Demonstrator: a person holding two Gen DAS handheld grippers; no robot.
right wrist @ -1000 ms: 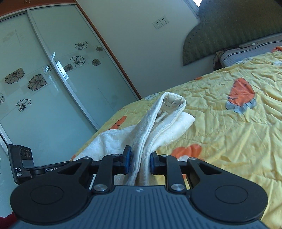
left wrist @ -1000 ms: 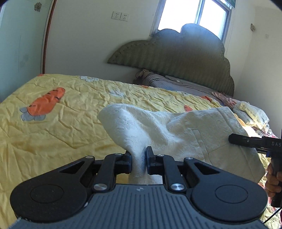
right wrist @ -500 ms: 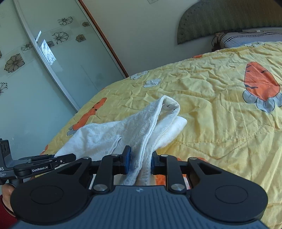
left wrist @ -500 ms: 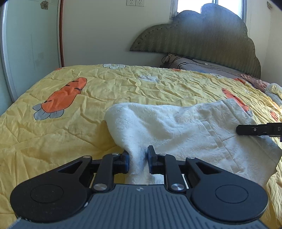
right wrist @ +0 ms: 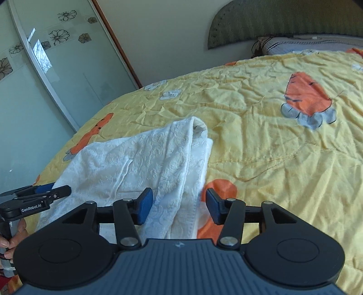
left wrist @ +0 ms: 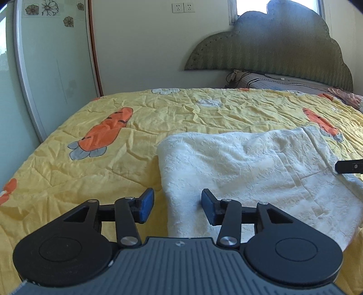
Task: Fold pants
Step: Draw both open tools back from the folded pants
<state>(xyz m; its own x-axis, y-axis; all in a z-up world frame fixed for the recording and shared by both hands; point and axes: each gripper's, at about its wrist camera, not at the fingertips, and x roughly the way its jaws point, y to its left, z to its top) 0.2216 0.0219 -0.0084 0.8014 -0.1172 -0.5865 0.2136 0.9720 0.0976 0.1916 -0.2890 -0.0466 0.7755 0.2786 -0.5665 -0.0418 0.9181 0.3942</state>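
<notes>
Opening jaws astride pants (left wrist: pixel 238 163)

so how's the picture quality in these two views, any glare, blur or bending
Left wrist: sharp; bright window glare above the headboard; wardrobe door frame bows with fisheye. Right wrist: sharp, even daylight, reflection on the glass door; bed quilt curves.

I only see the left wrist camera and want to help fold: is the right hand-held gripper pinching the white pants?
Observer: No. The right hand-held gripper has its jaws opening; the white textured pants lie between its blue pads, unpinched.
Operator: Is that side flat?
Observer: No, the fabric there stands in a bunched ridge.
Operator: What's beside it?
Observer: An orange carrot print on the yellow quilt.
</notes>
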